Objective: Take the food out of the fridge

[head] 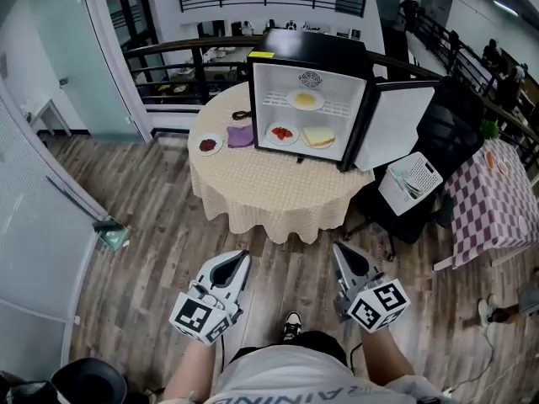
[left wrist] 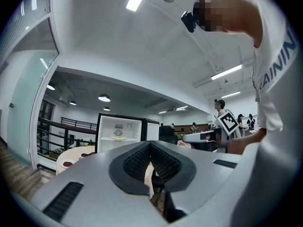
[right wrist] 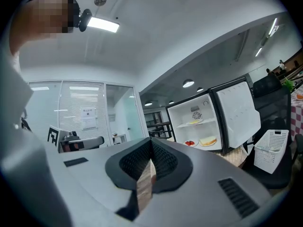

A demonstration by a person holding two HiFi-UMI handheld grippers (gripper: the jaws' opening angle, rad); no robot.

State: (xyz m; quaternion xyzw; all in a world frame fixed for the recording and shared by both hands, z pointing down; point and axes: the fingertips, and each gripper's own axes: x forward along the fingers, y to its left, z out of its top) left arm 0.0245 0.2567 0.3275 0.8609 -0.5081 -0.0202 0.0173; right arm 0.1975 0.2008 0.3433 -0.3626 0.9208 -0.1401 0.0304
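A black mini fridge (head: 313,50) stands on a round table with a beige cloth (head: 269,188), its door (head: 396,124) swung open to the right. Its upper shelf holds a plate of yellow food (head: 305,99). Below are a plate of red food (head: 282,133) and a plate with a sandwich (head: 318,137). My left gripper (head: 242,258) and right gripper (head: 338,249) hover over the wood floor well short of the table, both shut and empty. The left gripper view shows the fridge (left wrist: 118,134) far off; the right gripper view shows the fridge (right wrist: 199,122) too.
On the table left of the fridge lie a small plate of dark red food (head: 209,145), a purple item (head: 240,136) and a dark object (head: 242,114). A black chair with a white basket (head: 411,181) stands right of the table, a checkered table (head: 493,192) beyond. A glass wall (head: 50,99) runs along the left.
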